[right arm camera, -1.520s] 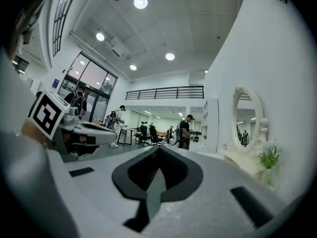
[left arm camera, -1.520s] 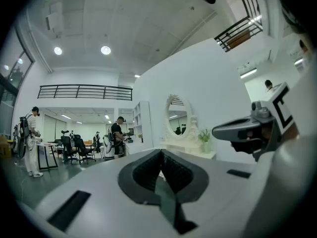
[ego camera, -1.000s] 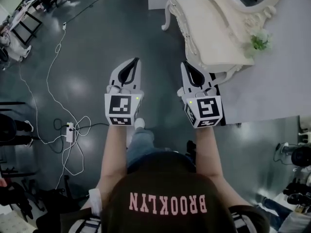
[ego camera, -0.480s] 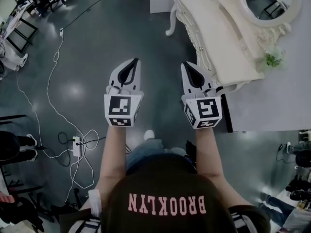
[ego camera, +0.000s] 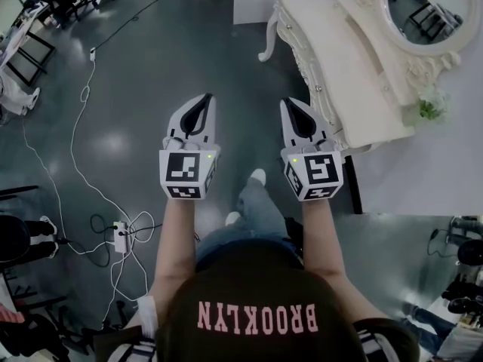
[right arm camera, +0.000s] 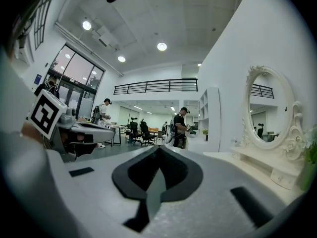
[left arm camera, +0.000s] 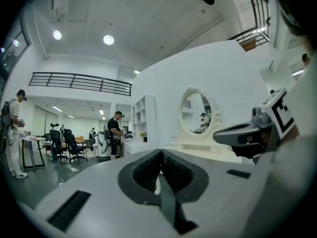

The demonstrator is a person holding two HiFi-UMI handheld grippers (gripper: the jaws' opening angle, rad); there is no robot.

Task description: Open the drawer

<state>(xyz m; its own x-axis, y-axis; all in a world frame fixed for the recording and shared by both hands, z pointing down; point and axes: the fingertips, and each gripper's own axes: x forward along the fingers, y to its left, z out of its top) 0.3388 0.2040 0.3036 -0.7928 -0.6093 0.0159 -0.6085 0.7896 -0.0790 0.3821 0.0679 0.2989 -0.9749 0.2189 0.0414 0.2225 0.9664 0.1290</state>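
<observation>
A cream dressing table point(ego camera: 339, 59) with an oval mirror point(ego camera: 426, 6) stands at the upper right of the head view. Its drawer front point(ego camera: 306, 66) with small knobs faces the dark floor. My right gripper point(ego camera: 285, 102) is held level just left of the table's near corner, shut and empty. A little further left over the floor my left gripper point(ego camera: 209, 96) is also shut with nothing in it. In the right gripper view the jaws point(right arm camera: 158, 148) meet and the table point(right arm camera: 257, 162) lies to the right. The left gripper point(left arm camera: 159, 152) points past the mirror point(left arm camera: 195, 113).
Cables and a power strip point(ego camera: 117, 236) lie on the floor at the left. A small plant point(ego camera: 430, 110) sits on the table's right end. Office chairs point(ego camera: 45, 6) stand at the upper left, people point(left arm camera: 115, 135) stand far ahead, and a white shelf point(left arm camera: 143, 123) is beside the mirror wall.
The person has stepped forward, so the dressing table sits lower and nearer in the head view. Both grippers stay side by side and shut.
</observation>
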